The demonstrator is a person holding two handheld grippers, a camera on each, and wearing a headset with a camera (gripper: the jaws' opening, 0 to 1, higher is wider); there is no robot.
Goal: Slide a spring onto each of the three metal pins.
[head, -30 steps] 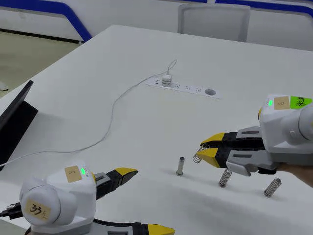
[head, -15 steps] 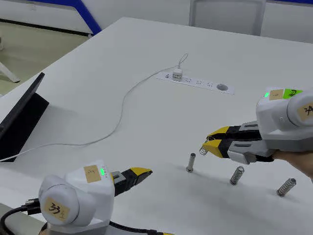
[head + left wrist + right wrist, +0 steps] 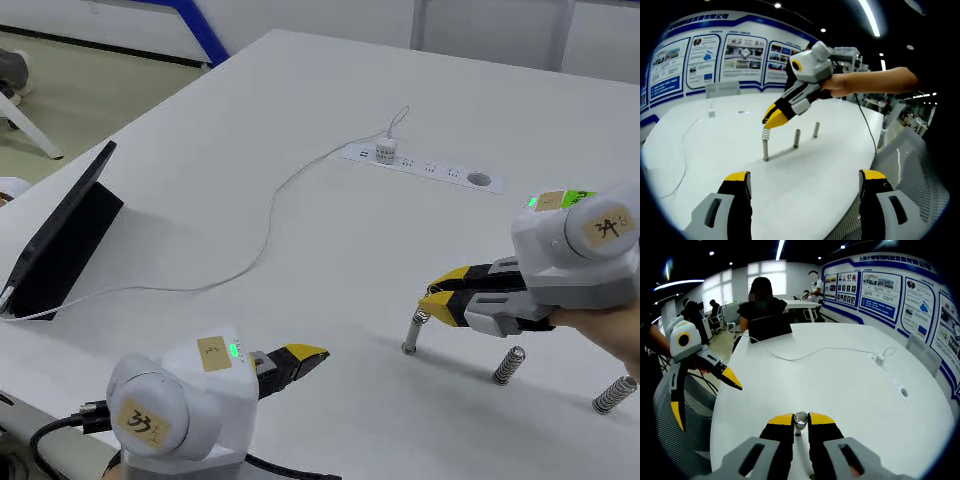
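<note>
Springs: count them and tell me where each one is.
3. One spring is held in the right gripper's tongs at the top of the bare pin; the middle spring and the right spring each sit on their own pins. None seems hidden.

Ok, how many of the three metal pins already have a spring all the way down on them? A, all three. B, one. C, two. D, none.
C: the middle pin and the end pin are each sheathed in a spring, while the right gripper holds the last spring at the top of the bare pin.
</note>
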